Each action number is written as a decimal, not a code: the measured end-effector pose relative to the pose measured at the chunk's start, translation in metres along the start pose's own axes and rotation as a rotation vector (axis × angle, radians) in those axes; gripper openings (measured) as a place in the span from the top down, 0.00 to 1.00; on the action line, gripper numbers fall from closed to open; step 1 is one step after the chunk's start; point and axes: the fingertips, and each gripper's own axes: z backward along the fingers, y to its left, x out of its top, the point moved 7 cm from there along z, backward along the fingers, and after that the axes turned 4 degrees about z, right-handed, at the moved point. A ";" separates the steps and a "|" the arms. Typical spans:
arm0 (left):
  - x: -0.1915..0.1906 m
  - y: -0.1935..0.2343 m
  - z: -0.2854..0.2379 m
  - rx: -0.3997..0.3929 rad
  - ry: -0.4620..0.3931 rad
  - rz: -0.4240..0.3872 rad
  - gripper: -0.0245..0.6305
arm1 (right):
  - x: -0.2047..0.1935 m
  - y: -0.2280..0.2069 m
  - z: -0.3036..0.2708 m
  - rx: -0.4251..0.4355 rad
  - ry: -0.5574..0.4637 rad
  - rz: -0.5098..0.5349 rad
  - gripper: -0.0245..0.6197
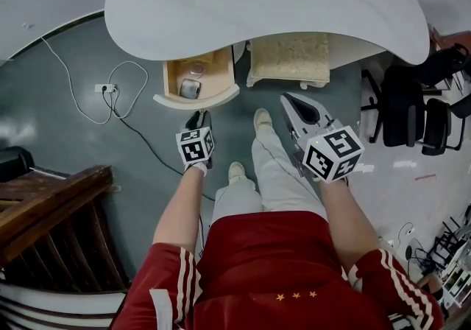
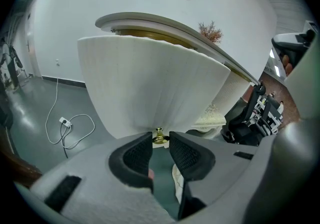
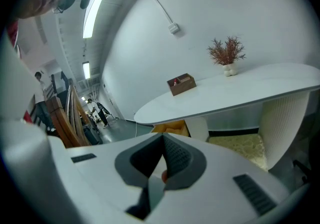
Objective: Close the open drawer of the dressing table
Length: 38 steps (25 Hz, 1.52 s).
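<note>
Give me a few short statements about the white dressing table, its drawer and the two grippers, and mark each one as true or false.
1. The wood-lined drawer stands open under the white curved tabletop. True.
2. The left gripper has its jaws pressed together. False: they stand apart, with the small brass knob at the far end of the gap.
3. The cream upholstered stool stands under the table, right of the drawer in the head view. True.
4. The small brown box lies inside the drawer. False: it stands on the tabletop.
5. The right gripper grips the knob. False: its jaws are shut on nothing, away from the drawer.
</note>
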 end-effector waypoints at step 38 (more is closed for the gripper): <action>0.087 -0.001 -0.077 0.095 -0.170 -0.082 0.80 | 0.009 -0.052 -0.079 0.043 -0.035 0.044 0.95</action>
